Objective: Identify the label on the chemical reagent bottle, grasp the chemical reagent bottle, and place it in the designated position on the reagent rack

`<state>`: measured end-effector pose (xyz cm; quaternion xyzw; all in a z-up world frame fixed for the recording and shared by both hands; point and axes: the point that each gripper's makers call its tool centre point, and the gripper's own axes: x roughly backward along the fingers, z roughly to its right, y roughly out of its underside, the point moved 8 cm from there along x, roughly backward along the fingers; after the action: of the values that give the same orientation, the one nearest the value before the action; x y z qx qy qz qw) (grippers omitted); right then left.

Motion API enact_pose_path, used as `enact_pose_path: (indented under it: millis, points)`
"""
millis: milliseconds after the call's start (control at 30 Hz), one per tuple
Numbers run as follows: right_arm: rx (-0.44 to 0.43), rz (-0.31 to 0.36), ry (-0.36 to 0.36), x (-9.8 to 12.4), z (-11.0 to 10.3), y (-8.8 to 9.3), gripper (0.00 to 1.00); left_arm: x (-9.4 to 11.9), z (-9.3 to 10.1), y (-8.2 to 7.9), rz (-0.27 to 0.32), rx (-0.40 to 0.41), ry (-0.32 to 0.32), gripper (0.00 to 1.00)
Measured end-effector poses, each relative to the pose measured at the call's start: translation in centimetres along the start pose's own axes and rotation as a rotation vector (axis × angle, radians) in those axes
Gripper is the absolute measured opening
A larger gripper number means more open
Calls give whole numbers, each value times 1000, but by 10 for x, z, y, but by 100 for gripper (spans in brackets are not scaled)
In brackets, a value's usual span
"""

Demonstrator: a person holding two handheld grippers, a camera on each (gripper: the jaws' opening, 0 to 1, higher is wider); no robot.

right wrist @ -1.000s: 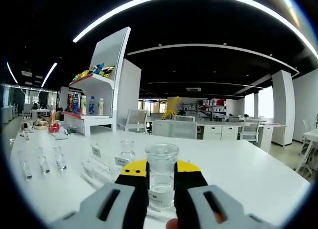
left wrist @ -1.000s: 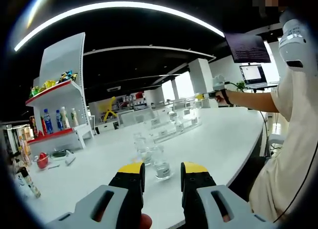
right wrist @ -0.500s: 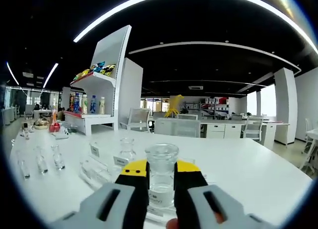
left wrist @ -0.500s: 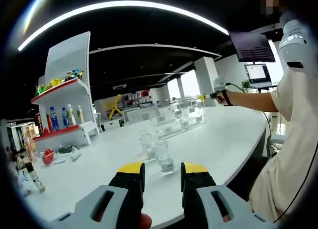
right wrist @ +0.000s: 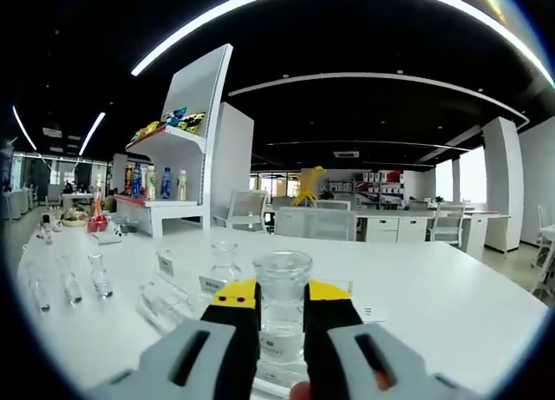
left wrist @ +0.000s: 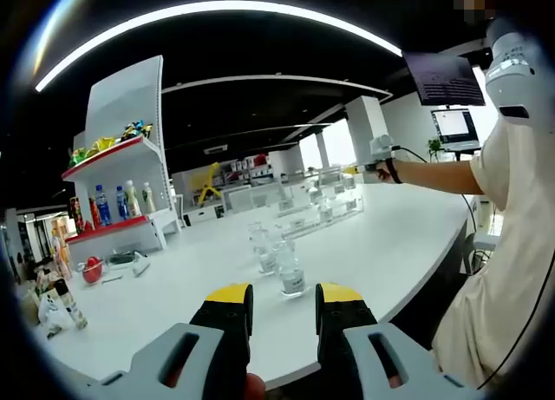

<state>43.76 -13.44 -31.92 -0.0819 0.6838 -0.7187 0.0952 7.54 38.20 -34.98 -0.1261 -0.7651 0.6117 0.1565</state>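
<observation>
A clear glass reagent bottle [right wrist: 282, 277] with a wide round mouth and a white label low on its body stands upright between my right gripper's [right wrist: 282, 303] yellow-tipped jaws, which are shut on it just above the white table [right wrist: 451, 304]. Just behind it is the clear reagent rack [right wrist: 173, 300] with small white label cards [right wrist: 212, 283] and another bottle [right wrist: 225, 263]. My left gripper [left wrist: 284, 306] hangs open with nothing between its jaws. It points at a group of clear bottles [left wrist: 290, 278] on the table. The rack [left wrist: 325, 205] lies further back, with the right gripper [left wrist: 375, 160] over it.
A person in a cream shirt [left wrist: 503, 244] stands at the table's right edge, an arm stretched to the rack. A white shelf unit [right wrist: 178, 148] holds drink bottles and snacks. Small vials [right wrist: 87, 278] stand left of the rack. A red object [left wrist: 92, 270] and clutter lie far left.
The left gripper view has swung a little, so the bottle group and shelf sit further right. The right gripper still holds its bottle in the same spot by the rack.
</observation>
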Motion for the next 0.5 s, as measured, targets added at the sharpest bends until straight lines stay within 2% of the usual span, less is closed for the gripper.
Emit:
enact_pose_path:
  millis: [500]
  points:
    - [-20,-14,3,-16,-3,22,18,5,1,-2,-4,-4,-15,29]
